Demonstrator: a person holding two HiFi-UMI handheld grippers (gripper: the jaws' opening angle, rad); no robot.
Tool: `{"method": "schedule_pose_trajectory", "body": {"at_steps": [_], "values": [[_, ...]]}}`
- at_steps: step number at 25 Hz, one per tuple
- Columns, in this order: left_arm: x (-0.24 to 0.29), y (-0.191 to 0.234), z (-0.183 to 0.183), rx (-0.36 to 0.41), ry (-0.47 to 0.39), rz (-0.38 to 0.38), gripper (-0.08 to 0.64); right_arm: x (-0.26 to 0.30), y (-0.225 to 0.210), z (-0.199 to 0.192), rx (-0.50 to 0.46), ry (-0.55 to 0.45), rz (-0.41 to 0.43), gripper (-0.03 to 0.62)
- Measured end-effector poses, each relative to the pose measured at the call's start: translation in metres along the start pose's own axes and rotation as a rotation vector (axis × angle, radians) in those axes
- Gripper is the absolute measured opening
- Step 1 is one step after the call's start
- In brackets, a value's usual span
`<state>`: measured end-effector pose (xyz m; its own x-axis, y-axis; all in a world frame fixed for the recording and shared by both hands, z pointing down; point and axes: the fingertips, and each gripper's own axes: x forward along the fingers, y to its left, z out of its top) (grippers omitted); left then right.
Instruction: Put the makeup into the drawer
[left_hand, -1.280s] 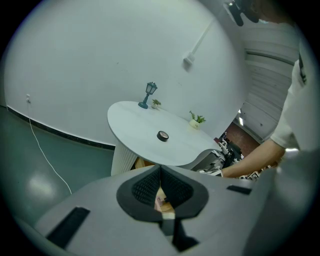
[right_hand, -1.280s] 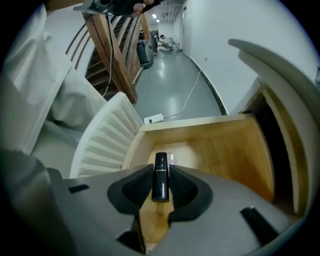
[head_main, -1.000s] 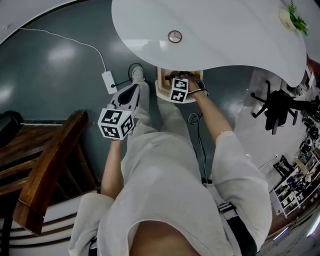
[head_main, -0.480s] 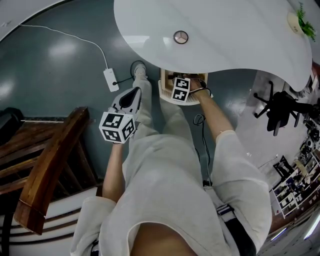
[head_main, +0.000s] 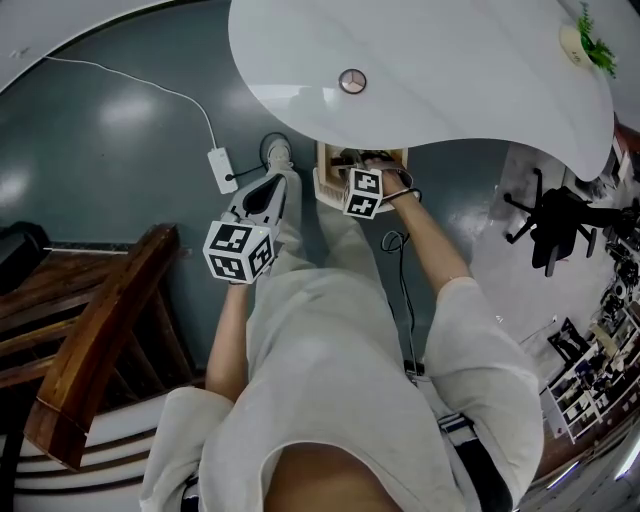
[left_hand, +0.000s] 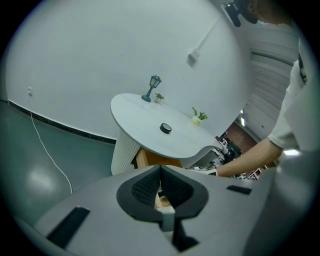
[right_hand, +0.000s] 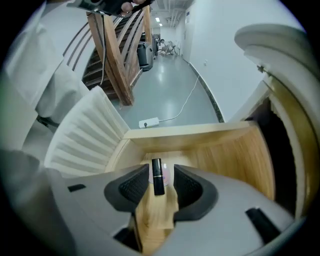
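Observation:
A black lipstick (right_hand: 157, 180) lies lengthwise on the wooden floor of the open drawer (right_hand: 230, 150). It sits between the pads of my right gripper (right_hand: 161, 168), with a gap on each side. Those jaws have just been opening and now stand open, pointing steeply down into the drawer (head_main: 325, 185). In the head view only the marker cube of my right gripper (head_main: 363, 192) shows above the drawer. My left gripper (head_main: 268, 190) hangs to the left of the drawer over the floor. The jaws of my left gripper (left_hand: 160, 170) are shut with nothing in them. A small round dark case (head_main: 352, 81) lies on the white table (head_main: 450, 60).
The drawer sticks out from under the white table's edge. A power strip (head_main: 218, 165) with its white cable lies on the grey floor to the left. Wooden stairs (head_main: 90, 340) stand at the far left, a black office chair (head_main: 560, 215) at the right. A small plant (head_main: 592, 38) sits on the table.
The right gripper's marker cube has drawn slightly back towards me over the drawer. The left gripper has stayed where it was.

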<state>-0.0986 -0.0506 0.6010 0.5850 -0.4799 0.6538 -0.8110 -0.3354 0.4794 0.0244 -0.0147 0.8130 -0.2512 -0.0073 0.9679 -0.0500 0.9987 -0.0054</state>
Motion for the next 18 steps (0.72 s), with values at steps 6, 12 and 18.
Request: {"method": "schedule_pose_trajectory", "body": {"at_steps": [6,12,18], "values": [[-0.006,-0.016,0.017,0.035,-0.034,-0.010,0.011,-0.055,0.000,0.018,-0.019,-0.071,-0.082,0.152],[-0.015,-0.030,0.035,0.070,-0.073,-0.013,0.011,-0.107,-0.003,0.032,0.006,-0.139,-0.173,0.153],[-0.023,-0.041,0.050,0.094,-0.115,-0.008,0.011,-0.159,-0.028,0.054,0.185,-0.281,-0.259,0.153]]}}
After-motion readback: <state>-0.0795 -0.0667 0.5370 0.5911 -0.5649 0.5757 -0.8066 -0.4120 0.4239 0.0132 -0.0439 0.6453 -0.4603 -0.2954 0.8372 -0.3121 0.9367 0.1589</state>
